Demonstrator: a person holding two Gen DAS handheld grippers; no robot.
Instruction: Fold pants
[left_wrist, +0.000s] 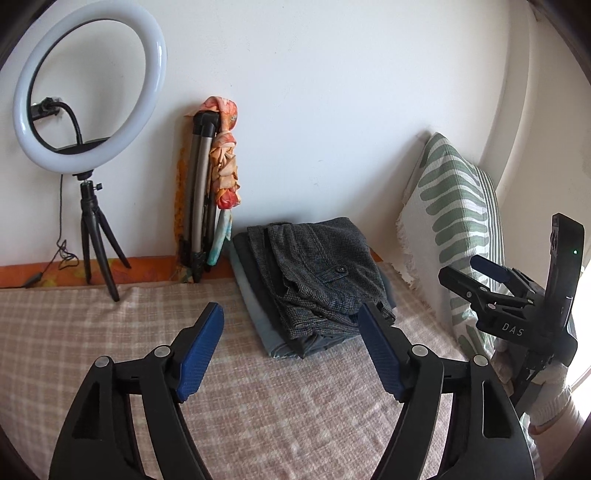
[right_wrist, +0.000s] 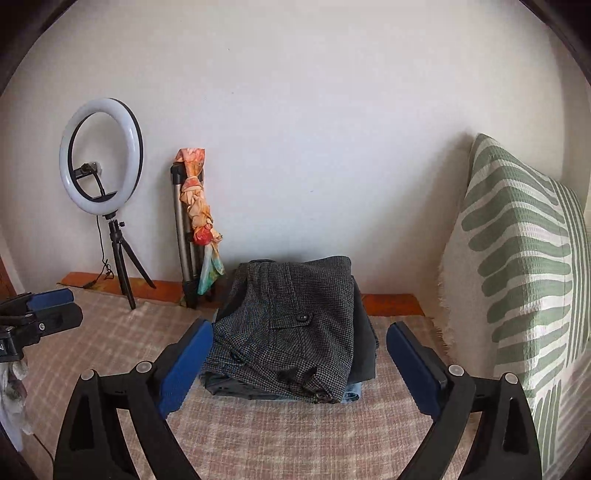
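Note:
Grey houndstooth pants (left_wrist: 317, 273) lie folded on top of a small stack of folded clothes on the checked bed cover; they also show in the right wrist view (right_wrist: 291, 321). My left gripper (left_wrist: 291, 314) is open and empty, held in front of the stack's near left side. My right gripper (right_wrist: 301, 332) is open and empty, its jaws standing on either side of the stack's near end. The right gripper also shows in the left wrist view (left_wrist: 469, 269) at the right, and the left gripper shows in the right wrist view (right_wrist: 51, 306) at the left edge.
A lit ring light on a small tripod (left_wrist: 88, 88) stands at the back left. A folded tripod with an orange scarf (left_wrist: 214, 184) leans on the wall. A green-patterned pillow (right_wrist: 524, 266) stands at the right. The checked bed cover (left_wrist: 92, 332) spreads below.

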